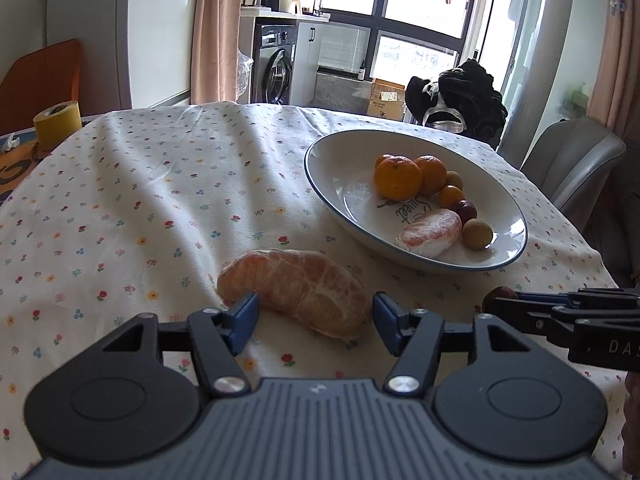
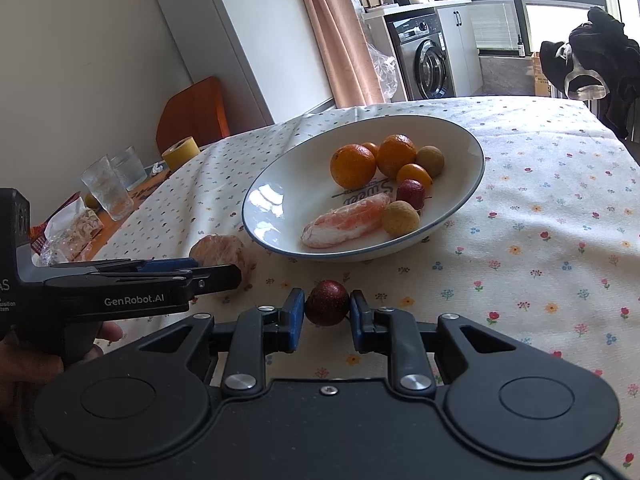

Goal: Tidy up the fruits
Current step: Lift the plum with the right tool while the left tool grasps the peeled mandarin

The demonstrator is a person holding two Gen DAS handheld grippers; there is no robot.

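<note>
While the left gripper (image 1: 314,310) hangs spread wide around a peeled orange (image 1: 294,292) lying on the floral tablecloth (image 1: 140,208), its pads not touching the fruit, the right gripper (image 2: 327,310) clamps a small dark-red fruit (image 2: 327,302) just above the cloth. Nearby, the white plate (image 2: 280,184) holds whole oranges, another peeled piece and small round fruits.

Peeled orange (image 1: 294,292) beside fruit plate (image 1: 332,152)

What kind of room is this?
Probably a home dining area: a table with a flowery tablecloth and a plate of fruit, a washing machine beyond, and curtains by big windows.
</note>
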